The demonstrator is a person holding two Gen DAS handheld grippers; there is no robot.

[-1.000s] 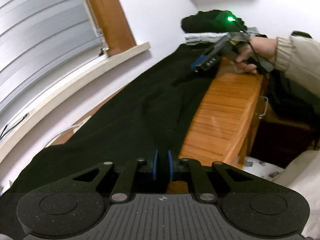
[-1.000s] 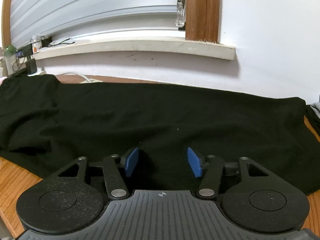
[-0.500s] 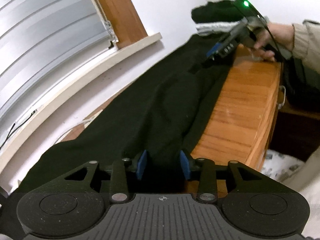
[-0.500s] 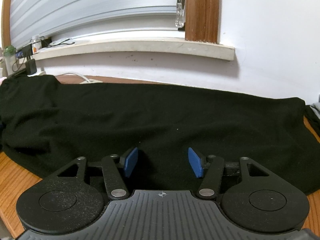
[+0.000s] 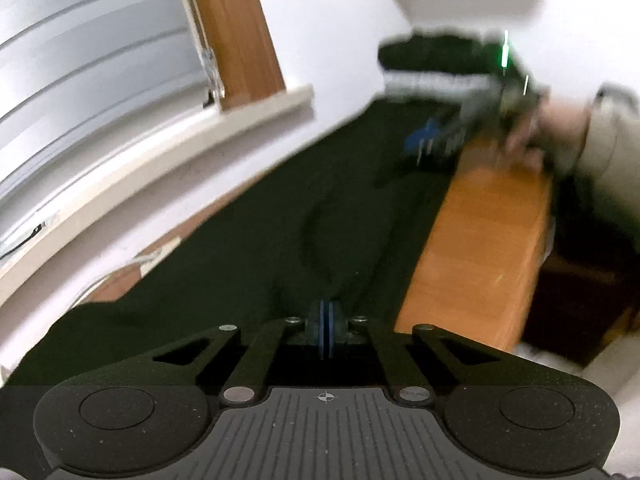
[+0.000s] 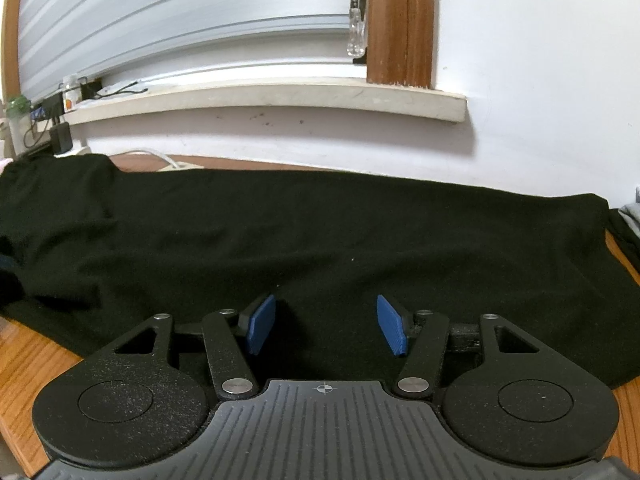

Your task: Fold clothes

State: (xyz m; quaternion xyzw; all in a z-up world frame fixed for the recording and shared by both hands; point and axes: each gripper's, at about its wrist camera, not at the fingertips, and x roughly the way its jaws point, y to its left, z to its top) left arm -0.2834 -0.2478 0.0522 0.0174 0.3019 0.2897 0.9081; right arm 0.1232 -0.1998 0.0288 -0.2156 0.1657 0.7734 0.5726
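Black garment (image 6: 320, 240) lies spread lengthwise over the wooden tabletop (image 6: 28, 364), covering most of it and reaching close to the white wall behind. On its near edge the left gripper (image 5: 326, 334) has just closed: its blue pads meet with hardly a gap, and whether a fold of the cloth is pinched between them cannot be told. Farther along that same edge the right gripper (image 6: 326, 330) rests with its jaws about half apart over the cloth, pressing on nothing. Past the garment's far end, in the blurred left wrist view, sits a pile of dark and pale folded clothes (image 5: 432, 68). Behind the garment, a white window sill (image 6: 280, 98) carries a wood-framed window with lowered grey blinds (image 6: 180, 28).
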